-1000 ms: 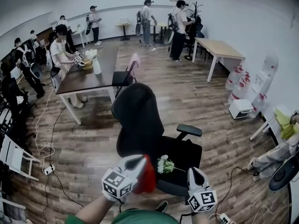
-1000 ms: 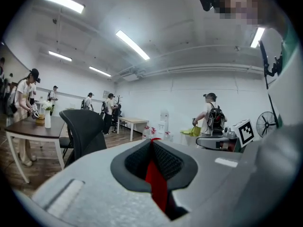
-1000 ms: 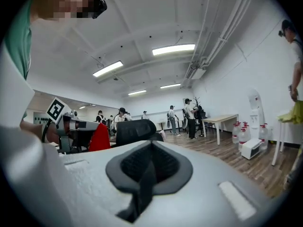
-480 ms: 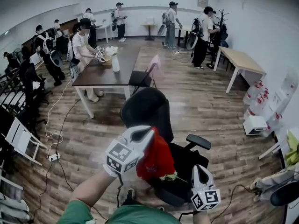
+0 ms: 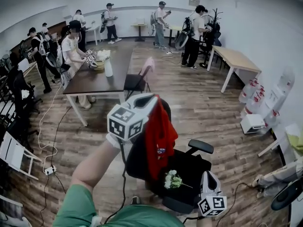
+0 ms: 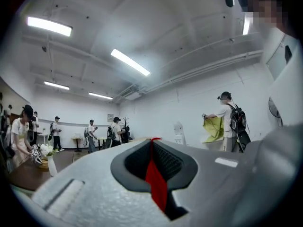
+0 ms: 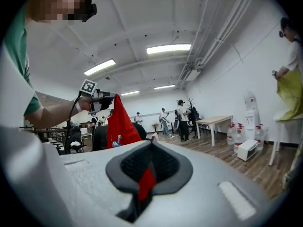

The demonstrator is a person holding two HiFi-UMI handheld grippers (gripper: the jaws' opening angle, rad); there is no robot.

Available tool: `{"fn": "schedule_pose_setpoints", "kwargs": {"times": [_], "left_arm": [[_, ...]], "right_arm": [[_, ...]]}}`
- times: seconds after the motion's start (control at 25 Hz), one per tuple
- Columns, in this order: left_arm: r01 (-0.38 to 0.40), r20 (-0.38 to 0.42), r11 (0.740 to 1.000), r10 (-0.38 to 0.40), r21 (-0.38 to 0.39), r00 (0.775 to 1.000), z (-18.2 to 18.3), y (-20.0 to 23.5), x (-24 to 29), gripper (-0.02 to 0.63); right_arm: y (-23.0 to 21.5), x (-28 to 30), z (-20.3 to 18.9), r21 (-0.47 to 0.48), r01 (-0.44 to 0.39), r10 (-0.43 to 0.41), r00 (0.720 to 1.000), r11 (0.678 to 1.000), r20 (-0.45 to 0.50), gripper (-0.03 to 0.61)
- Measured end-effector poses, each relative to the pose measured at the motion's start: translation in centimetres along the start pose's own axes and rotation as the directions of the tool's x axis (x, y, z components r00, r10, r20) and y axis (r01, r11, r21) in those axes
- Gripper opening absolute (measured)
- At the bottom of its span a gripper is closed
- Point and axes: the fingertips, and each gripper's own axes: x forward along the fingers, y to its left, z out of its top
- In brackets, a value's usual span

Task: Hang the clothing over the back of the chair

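My left gripper (image 5: 150,100) is raised level above the black office chair (image 5: 195,163), shut on the top of a red garment (image 5: 160,138). The garment hangs full length in front of the chair's backrest and hides most of it. In the left gripper view a strip of the red cloth (image 6: 156,183) sits pinched in the shut left gripper (image 6: 152,142). A white flower sprig (image 5: 171,179) lies on the seat. My right gripper (image 5: 209,175) is low beside the seat, shut (image 7: 150,145); a red sliver shows in its seam. From there the garment (image 7: 119,124) hangs apart, by the backrest (image 7: 100,137).
A dark table (image 5: 92,82) with a vase stands behind the chair, next to a folding chair with pink cloth (image 5: 141,74). Several people stand at the back. A light table (image 5: 237,58), water bottles (image 5: 251,90) and a white box (image 5: 252,122) are to the right. Cables cross the floor (image 5: 47,167).
My left gripper has risen from beside the seat to above the backrest, lifting the red garment so it now hangs full length. The right gripper has stayed low near the seat.
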Motion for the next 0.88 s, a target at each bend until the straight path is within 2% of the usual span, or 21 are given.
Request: {"fn": "schedule_pose_setpoints", "kwargs": {"times": [0.2, 0.44, 0.56, 0.68, 0.88], "left_arm": [[-0.059, 0.097, 0.997, 0.064, -0.054, 0.993, 2.8, 9.0, -0.7, 0.015], [-0.108, 0.114, 0.993, 0.114, -0.055, 0.987, 2.6, 17.8, -2.8, 0.015], [-0.16, 0.107, 0.981, 0.172, -0.113, 0.979, 1.0, 22.6, -4.7, 0.015], [-0.227, 0.082, 0.957, 0.244, -0.181, 0.966, -1.7, 27.3, -6.7, 0.015], [-0.291, 0.009, 0.935, 0.299, -0.201, 0.954, -8.3, 31.6, -9.1, 0.017]], "right_arm": [[2.4, 3.2, -1.3, 0.022, 0.049, -0.049, 0.999, 0.999, -0.016, 0.003], [6.4, 8.4, -2.3, 0.039, 0.039, -0.038, 0.999, 0.998, -0.02, 0.002], [8.4, 10.8, -2.6, 0.041, 0.01, -0.009, 1.0, 0.999, -0.028, 0.002], [9.9, 13.0, -2.4, 0.03, -0.016, 0.017, 0.999, 0.999, -0.029, 0.002], [11.0, 15.5, -2.2, 0.013, -0.024, 0.025, 0.999, 1.0, -0.039, 0.002]]}}
